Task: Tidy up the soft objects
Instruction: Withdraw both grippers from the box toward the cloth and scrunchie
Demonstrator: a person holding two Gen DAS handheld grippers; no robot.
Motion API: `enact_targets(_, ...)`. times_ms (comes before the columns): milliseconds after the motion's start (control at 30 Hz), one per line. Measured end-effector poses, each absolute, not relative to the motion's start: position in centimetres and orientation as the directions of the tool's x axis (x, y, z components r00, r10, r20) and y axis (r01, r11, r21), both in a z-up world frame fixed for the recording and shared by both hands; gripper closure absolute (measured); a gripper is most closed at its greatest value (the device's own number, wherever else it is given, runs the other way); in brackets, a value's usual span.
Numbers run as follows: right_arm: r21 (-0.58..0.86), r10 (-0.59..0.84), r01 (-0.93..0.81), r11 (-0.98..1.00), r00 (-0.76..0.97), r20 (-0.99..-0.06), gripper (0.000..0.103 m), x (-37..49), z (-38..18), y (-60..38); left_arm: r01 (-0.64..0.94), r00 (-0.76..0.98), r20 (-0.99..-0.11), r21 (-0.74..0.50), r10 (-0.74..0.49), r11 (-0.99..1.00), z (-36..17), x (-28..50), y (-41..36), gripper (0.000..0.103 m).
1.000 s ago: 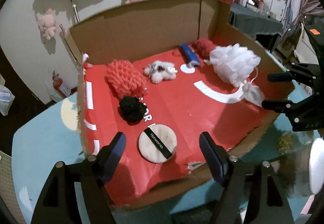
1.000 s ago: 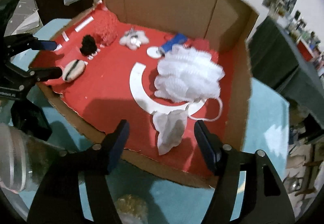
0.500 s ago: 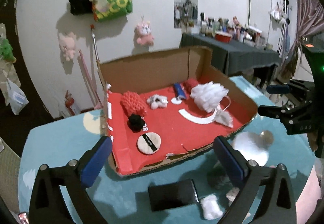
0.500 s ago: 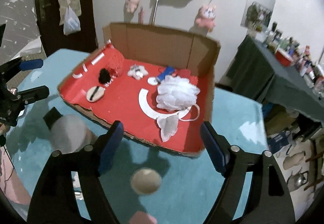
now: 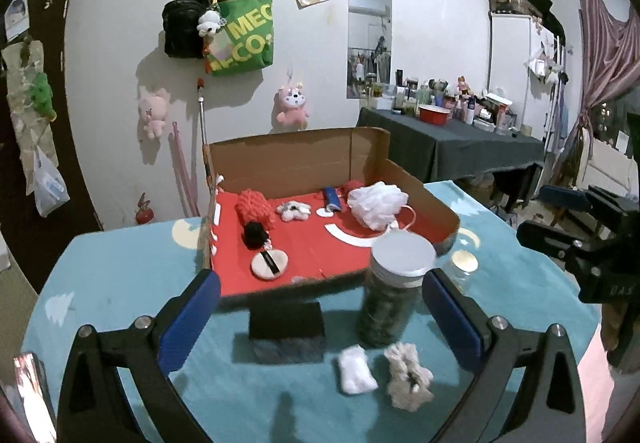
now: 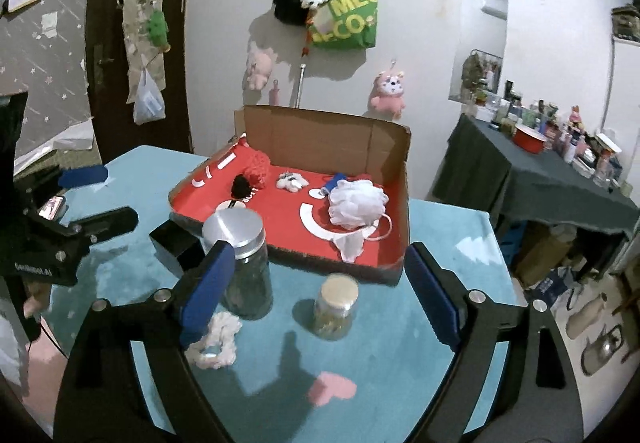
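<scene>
Both tongs, left tongs [image 5: 320, 317] and right tongs [image 6: 320, 293], gape empty before the cardboard box [image 5: 416, 183]

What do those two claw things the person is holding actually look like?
Both are black, angular frames with silver screws. The left gripper and the right gripper each end in two fingers with blue pads. Seen from the right wrist view, the left gripper's body carries small white lettering, too blurred to read. No cables or sleeves show clearly.
</scene>
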State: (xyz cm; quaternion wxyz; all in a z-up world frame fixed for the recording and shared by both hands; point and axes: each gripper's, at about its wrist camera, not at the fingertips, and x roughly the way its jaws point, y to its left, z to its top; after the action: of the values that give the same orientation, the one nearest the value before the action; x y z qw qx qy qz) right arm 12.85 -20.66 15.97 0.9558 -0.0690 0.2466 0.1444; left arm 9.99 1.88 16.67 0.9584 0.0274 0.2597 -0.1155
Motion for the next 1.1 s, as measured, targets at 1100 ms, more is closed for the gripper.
enact_targets(1100, 0.047, 0.221, -0.243, 0.969, 0.768, -0.601, 0.016, 10.1, 4.0, -20.0, 0.156, 0.756, -0.638, -0.043, -0.147, 0.987, 6.0, 8.0, 0.7, 0.0)
